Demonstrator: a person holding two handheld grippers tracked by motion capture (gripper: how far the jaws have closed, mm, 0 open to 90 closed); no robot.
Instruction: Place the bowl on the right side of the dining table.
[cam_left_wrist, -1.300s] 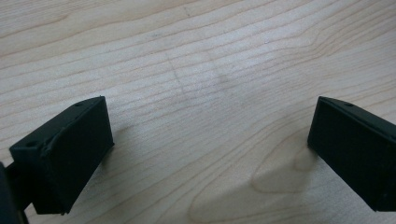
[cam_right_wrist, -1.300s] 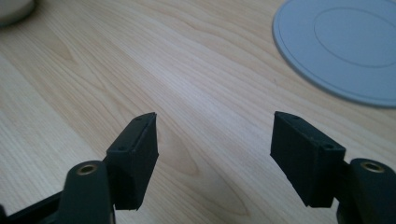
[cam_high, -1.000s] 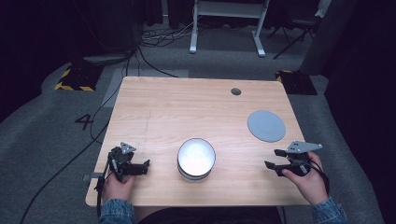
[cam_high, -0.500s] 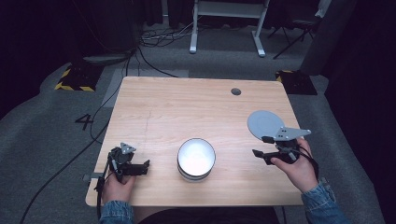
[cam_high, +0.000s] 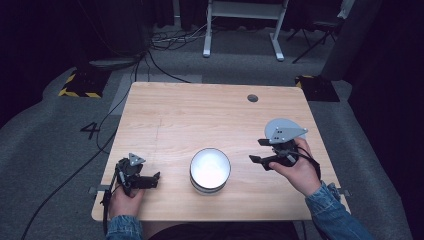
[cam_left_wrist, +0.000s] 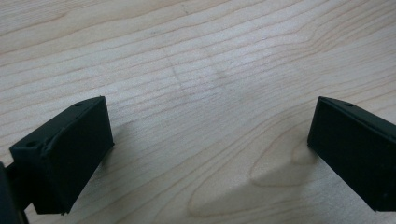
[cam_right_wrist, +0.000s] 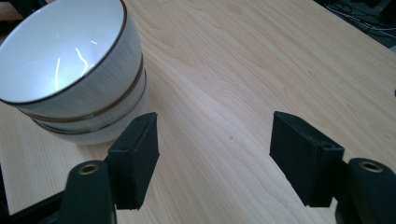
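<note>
Stacked white bowls (cam_high: 210, 169) are seen on a wooden table (cam_high: 200, 115), flanked by the left gripper (cam_high: 150, 181) and right gripper (cam_high: 257, 151), both held with jaws apart.

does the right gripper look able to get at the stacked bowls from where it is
Probably yes: the right gripper is open beside the stacked bowls, with bare table between them.

table (cam_high: 200, 115): pale matt wood | bowls (cam_right_wrist: 70, 70): glossy, probably ceramic

Left hand-held gripper (cam_left_wrist: 205, 154) jaws spread wide, low over bare wood tabletop (cam_left_wrist: 210, 60).
</note>
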